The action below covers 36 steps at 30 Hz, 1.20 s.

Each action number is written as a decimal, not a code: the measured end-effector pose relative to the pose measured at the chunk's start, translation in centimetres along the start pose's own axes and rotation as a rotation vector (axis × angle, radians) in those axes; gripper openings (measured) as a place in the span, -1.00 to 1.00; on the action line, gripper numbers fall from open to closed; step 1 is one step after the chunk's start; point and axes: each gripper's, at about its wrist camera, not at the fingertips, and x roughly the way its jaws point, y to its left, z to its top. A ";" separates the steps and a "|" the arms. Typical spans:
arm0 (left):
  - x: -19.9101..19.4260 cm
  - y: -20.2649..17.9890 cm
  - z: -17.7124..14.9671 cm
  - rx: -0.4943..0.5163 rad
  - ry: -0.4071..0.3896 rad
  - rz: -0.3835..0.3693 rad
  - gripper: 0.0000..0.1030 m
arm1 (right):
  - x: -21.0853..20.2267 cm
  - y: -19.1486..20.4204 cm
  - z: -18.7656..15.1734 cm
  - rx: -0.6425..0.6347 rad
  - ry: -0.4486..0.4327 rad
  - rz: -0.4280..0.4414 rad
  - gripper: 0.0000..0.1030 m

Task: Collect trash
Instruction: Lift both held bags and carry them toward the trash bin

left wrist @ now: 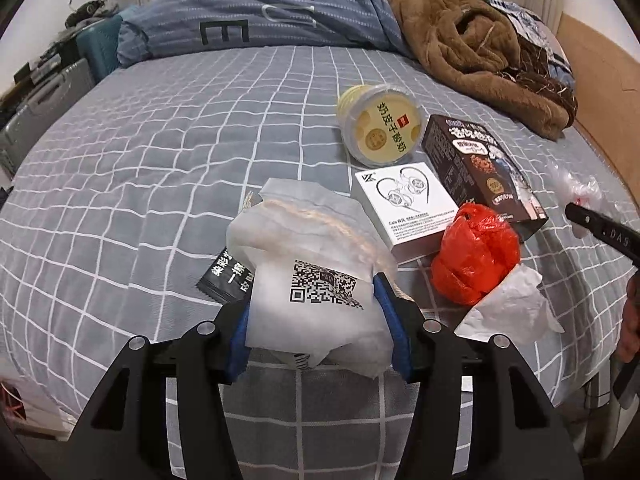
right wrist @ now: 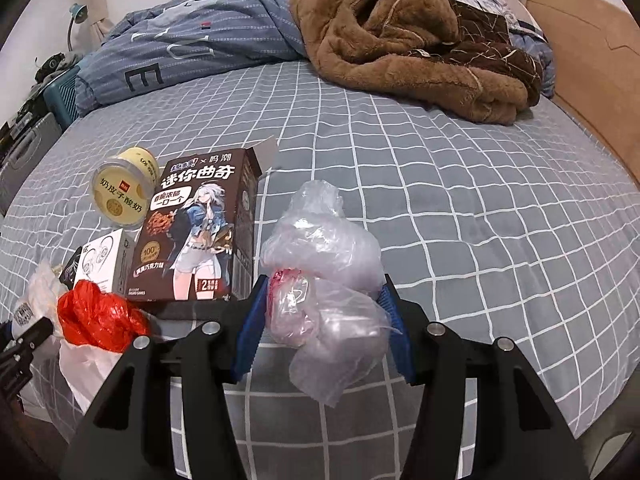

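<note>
Trash lies on a bed with a grey checked sheet point(left wrist: 132, 168). My left gripper point(left wrist: 316, 312) is shut on a white paper bag point(left wrist: 312, 264) with a QR code. My right gripper point(right wrist: 322, 320) is shut on a crumpled clear plastic bag point(right wrist: 324, 272). In the left wrist view a red plastic bag point(left wrist: 476, 256), white tissue paper point(left wrist: 512, 308), a white earphone box point(left wrist: 408, 208), a brown cookie box point(left wrist: 476, 164), a yellow yogurt cup point(left wrist: 380, 124) and a black sachet point(left wrist: 228, 276) lie on the sheet. The right gripper's arm point(left wrist: 600, 232) shows at the right edge.
A blue striped duvet point(left wrist: 260, 12) and a brown fleece blanket point(left wrist: 472, 44) lie at the far side of the bed. A wooden bed frame point(right wrist: 592, 88) runs along the right. Suitcases and clutter point(left wrist: 44, 92) stand left of the bed.
</note>
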 end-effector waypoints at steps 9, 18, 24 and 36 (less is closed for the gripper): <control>-2.0 -0.2 0.7 -0.004 -0.033 -0.002 0.03 | -2.7 0.4 -0.6 0.006 -0.034 0.010 0.00; -4.6 -0.5 1.3 -0.008 -0.072 -0.027 0.03 | -7.0 0.4 -1.3 0.009 -0.082 0.016 0.00; -6.7 -1.0 1.4 -0.008 -0.101 -0.042 0.03 | -9.1 0.7 -1.9 0.002 -0.105 0.007 0.01; -9.7 -1.4 0.3 -0.013 -0.133 -0.058 0.03 | -11.8 1.7 -3.1 -0.022 -0.124 0.001 0.01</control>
